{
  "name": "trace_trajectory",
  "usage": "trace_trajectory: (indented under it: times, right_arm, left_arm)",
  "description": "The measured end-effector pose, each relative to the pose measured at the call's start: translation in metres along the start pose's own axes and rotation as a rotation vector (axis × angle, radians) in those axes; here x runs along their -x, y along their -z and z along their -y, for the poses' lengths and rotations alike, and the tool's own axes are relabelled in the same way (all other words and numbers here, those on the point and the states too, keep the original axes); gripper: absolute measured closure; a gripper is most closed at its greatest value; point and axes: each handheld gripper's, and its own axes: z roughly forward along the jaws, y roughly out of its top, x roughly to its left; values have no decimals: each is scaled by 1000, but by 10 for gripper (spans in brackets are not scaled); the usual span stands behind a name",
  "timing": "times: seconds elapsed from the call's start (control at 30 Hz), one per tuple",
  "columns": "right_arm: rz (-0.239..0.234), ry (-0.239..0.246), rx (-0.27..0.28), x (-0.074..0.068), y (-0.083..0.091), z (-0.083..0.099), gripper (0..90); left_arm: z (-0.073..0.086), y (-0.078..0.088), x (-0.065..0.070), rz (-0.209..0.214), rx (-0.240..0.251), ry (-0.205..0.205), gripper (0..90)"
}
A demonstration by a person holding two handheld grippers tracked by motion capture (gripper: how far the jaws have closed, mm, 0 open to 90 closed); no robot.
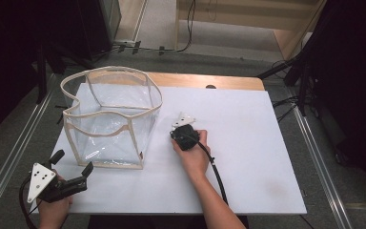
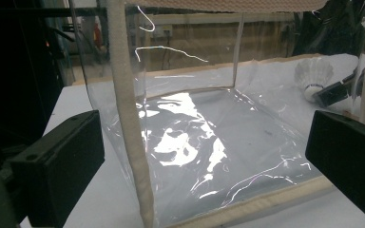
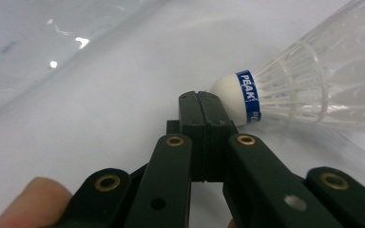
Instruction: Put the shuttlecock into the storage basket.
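A clear plastic bag (image 1: 110, 119) with beige trim stands upright and open-topped on the left of the white table (image 1: 252, 162). My left gripper (image 1: 74, 161) is open near the table's front left corner, its jaws aimed at the bag's near corner (image 2: 128, 142) and apart from it. Right of the bag, a hand holds my right gripper (image 1: 183, 130). Its jaws (image 3: 199, 97) are shut with nothing between them. A white shuttlecock (image 3: 294, 90) with a blue band lies on the table, its cork touching the right side of the jaw tips. Through the bag I see the shuttlecock (image 2: 313, 76).
The table's wooden far edge (image 1: 209, 80) shows behind the white sheet. Metal rails (image 1: 324, 157) run along both sides of the table. A black cable (image 1: 217, 171) trails from the right gripper toward the front edge.
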Motion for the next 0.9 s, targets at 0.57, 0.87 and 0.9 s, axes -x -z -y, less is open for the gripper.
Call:
trace_trajectory:
  times: [0.57, 0.87, 0.9]
  right_arm:
    - [22, -101, 23, 28, 18, 8, 583]
    - [19, -145, -4, 30, 6, 2, 448]
    - [22, -143, -3, 29, 4, 1, 434]
  left_arm:
    - [0, 0, 0, -1, -2, -6, 0]
    - [0, 0, 1, -1, -2, -8, 0]
    - [0, 0, 1, -1, -2, -7, 0]
